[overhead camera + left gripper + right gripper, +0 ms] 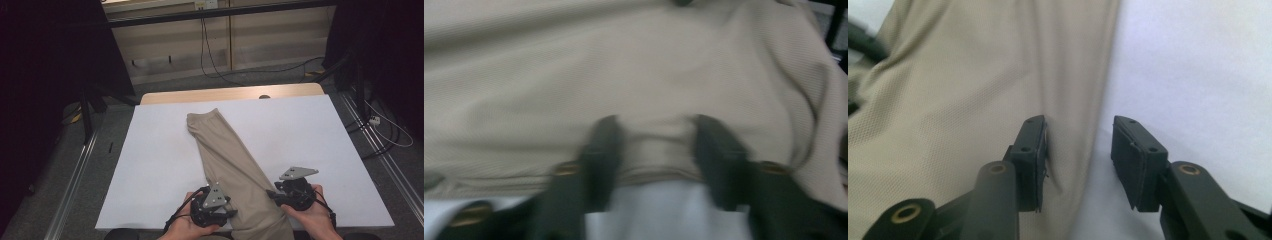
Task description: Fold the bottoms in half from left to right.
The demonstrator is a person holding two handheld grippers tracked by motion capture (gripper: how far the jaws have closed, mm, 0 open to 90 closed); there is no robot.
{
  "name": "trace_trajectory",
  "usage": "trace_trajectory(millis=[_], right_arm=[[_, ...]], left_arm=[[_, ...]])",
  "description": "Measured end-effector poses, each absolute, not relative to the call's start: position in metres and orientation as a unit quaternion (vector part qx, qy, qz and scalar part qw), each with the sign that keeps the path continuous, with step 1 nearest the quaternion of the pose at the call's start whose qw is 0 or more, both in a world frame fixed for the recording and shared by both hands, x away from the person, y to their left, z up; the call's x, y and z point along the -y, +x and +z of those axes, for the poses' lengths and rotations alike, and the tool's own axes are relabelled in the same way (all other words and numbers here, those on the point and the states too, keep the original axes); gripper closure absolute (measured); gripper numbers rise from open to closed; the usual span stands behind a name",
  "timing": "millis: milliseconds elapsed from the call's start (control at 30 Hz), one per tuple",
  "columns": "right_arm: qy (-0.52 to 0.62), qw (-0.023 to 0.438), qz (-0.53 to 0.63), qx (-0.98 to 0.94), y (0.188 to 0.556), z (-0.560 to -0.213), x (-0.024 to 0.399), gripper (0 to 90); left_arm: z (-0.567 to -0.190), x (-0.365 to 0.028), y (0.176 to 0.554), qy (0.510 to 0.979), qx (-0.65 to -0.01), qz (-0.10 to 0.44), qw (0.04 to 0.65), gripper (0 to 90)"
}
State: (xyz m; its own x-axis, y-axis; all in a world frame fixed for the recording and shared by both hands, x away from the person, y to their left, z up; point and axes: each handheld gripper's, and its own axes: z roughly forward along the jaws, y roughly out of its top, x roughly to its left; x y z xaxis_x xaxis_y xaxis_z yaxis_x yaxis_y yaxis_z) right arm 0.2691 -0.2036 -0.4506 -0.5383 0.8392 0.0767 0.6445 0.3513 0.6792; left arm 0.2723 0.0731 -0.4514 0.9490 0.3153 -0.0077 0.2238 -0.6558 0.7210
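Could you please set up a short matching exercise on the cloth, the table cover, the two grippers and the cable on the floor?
Things:
1. beige cloth
2. white table cover
3. left gripper
4. right gripper
5. black cable

Descriptions:
A. jaws astride the cloth's edge, one over cloth, one over white cover
B. lies on the floor beyond the table
C. runs slantwise across the table
D. jaws at the cloth's hem
E. spread flat under the cloth

Pairs: 1-C, 2-E, 3-D, 4-A, 5-B
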Motion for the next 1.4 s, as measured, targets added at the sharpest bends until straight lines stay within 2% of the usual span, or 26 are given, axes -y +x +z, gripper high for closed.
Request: trace_trajectory(millis=[33,67,133,200,233,267,333,367,400,500,933,1200,1267,1300,1333,1367,1400], right_arm=[[0.458,0.144,0.338,-0.809,0.269,-0.451,0.204,56.8],[0.452,0.149,0.333,-0.814,0.268,-0.451,0.202,56.6],[0.449,0.143,0.335,-0.816,0.267,-0.451,0.203,58.9],[0.446,0.143,0.333,-0.818,0.266,-0.450,0.202,61.8],[0.442,0.140,0.333,-0.821,0.265,-0.450,0.201,66.6],[0.433,0.132,0.336,-0.826,0.262,-0.449,0.199,75.7],[0.434,0.129,0.337,-0.825,0.261,-0.449,0.199,77.3],[0.438,0.122,0.336,-0.825,0.262,-0.449,0.199,80.8],[0.443,0.105,0.343,-0.822,0.261,-0.449,0.200,87.9],[0.443,0.099,0.343,-0.822,0.256,-0.448,0.198,88.4],[0.422,0.058,0.359,-0.830,0.201,-0.447,0.193,88.7],[0.399,0.033,0.364,-0.841,0.195,-0.448,0.184,88.2],[0.388,0.033,0.363,-0.847,0.198,-0.448,0.179,84.0],[0.386,0.029,0.367,-0.846,0.201,-0.447,0.178,78.3],[0.386,0.029,0.367,-0.846,0.201,-0.447,0.178,78.3],[0.391,0.049,0.369,-0.842,0.207,-0.445,0.177,63.9],[0.391,0.050,0.374,-0.839,0.211,-0.444,0.177,61.4]], left_arm=[[-0.451,-0.073,0.272,0.908,-0.148,0.059,0.387,78.3],[-0.451,-0.073,0.270,0.910,-0.145,0.061,0.385,78.3],[-0.449,-0.073,0.271,0.912,-0.147,0.051,0.379,87.5],[-0.448,-0.075,0.272,0.913,-0.157,0.045,0.373,88.3],[-0.448,-0.078,0.272,0.911,-0.164,0.036,0.377,88.3],[-0.446,-0.085,0.272,0.912,-0.168,0.028,0.373,88.4],[-0.446,-0.087,0.272,0.912,-0.172,0.025,0.372,88.4],[-0.445,-0.090,0.272,0.912,-0.174,0.022,0.371,88.5],[-0.444,-0.093,0.273,0.911,-0.177,0.013,0.373,88.6],[-0.441,-0.097,0.274,0.909,-0.183,0.007,0.375,88.5],[-0.440,-0.108,0.265,0.913,-0.182,-0.023,0.365,88.5],[-0.436,-0.126,0.243,0.913,-0.172,-0.048,0.367,88.1],[-0.433,-0.129,0.244,0.906,-0.182,-0.048,0.380,87.7],[-0.431,-0.131,0.246,0.906,-0.184,-0.045,0.379,87.1],[-0.431,-0.131,0.246,0.906,-0.184,-0.045,0.379,84.2],[-0.432,-0.132,0.248,0.900,-0.196,-0.046,0.387,77.5],[-0.433,-0.136,0.254,0.896,-0.210,-0.041,0.388,73.9]])
